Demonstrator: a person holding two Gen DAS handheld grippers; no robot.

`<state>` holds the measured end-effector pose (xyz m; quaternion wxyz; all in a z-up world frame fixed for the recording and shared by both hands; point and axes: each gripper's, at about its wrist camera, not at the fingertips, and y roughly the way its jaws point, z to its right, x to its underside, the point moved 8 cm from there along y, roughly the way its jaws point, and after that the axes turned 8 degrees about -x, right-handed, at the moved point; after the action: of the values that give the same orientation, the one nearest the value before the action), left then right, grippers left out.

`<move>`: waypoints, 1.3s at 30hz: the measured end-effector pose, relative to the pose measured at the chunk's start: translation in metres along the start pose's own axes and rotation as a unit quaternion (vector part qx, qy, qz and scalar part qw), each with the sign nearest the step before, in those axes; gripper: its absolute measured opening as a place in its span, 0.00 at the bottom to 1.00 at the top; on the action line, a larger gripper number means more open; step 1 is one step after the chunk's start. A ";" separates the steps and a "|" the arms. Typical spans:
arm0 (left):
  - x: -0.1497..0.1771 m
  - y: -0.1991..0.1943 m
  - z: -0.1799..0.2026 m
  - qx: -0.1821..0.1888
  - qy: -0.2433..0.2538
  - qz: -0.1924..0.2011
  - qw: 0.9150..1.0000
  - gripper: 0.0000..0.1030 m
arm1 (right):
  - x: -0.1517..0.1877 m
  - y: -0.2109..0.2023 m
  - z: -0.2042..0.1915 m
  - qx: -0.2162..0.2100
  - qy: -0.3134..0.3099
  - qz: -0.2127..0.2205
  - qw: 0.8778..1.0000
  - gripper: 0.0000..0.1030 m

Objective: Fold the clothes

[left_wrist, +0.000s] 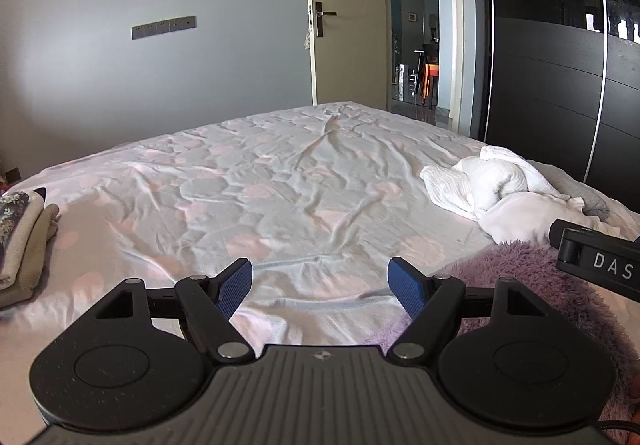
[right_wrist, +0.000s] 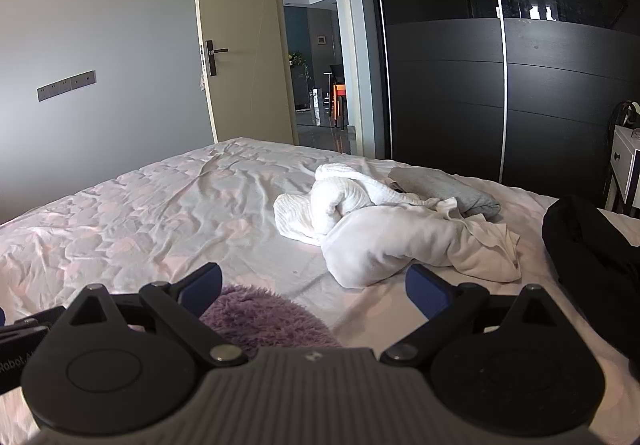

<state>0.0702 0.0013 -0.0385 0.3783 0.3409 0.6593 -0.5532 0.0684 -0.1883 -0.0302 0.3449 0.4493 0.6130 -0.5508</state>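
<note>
A fluffy purple garment lies on the bed near its front edge, seen also as the purple garment just under my right gripper. My left gripper hovers open over the bedsheet, left of that garment, holding nothing. My right gripper is open too, above the purple garment's far edge. Beyond it sits a crumpled pile of white clothes, which is the white pile at right in the left wrist view. A folded grey garment lies behind the pile. The right gripper's body pokes in at right.
The bed has a wrinkled pale sheet with pink dots. Folded clothes are stacked at its left edge. A black garment lies at right. A dark wardrobe, an open door and a white nightstand surround the bed.
</note>
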 end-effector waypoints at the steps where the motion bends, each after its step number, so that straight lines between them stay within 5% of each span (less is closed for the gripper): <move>1: 0.000 0.000 0.001 0.004 0.001 -0.003 1.000 0.72 | 0.001 0.000 0.000 -0.001 0.000 0.000 1.000 0.96; 39: 0.014 0.001 0.008 0.034 0.004 -0.048 0.998 0.72 | 0.003 0.004 -0.004 -0.008 -0.001 -0.015 1.000 0.97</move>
<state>0.0653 -0.0062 -0.0518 0.3368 0.3241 0.6575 -0.5910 0.0709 -0.1840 -0.0342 0.3412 0.4367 0.6234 -0.5516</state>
